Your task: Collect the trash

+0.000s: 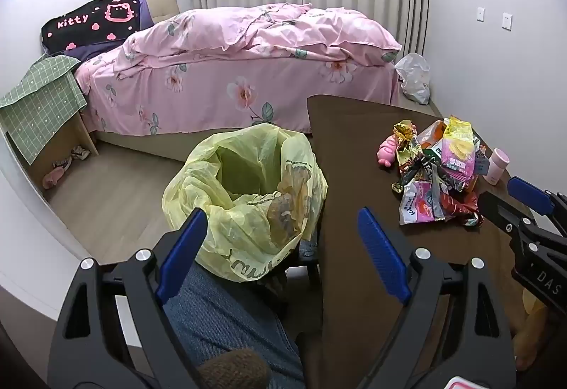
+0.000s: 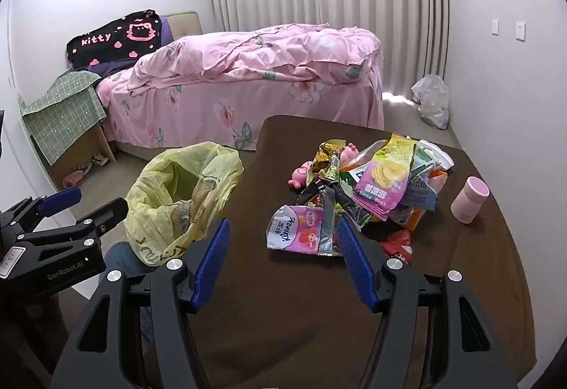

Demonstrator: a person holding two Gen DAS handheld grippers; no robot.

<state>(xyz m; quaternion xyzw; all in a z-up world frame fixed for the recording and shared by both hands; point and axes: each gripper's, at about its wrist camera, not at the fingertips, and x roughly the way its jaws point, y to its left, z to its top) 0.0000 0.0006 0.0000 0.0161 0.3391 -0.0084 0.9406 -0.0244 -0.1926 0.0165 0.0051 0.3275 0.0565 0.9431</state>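
Observation:
A heap of snack wrappers lies on the dark brown table; it also shows in the left wrist view. A pink Kleenex pack lies at its near edge. A bin lined with a yellow bag stands open left of the table, also in the right wrist view. My left gripper is open and empty, just above the bag's near rim. My right gripper is open and empty, over the table just short of the Kleenex pack.
A pink cup stands right of the heap and a pink toy lies at its left. A pink bed and a green-covered side table stand beyond. A white plastic bag lies by the far wall.

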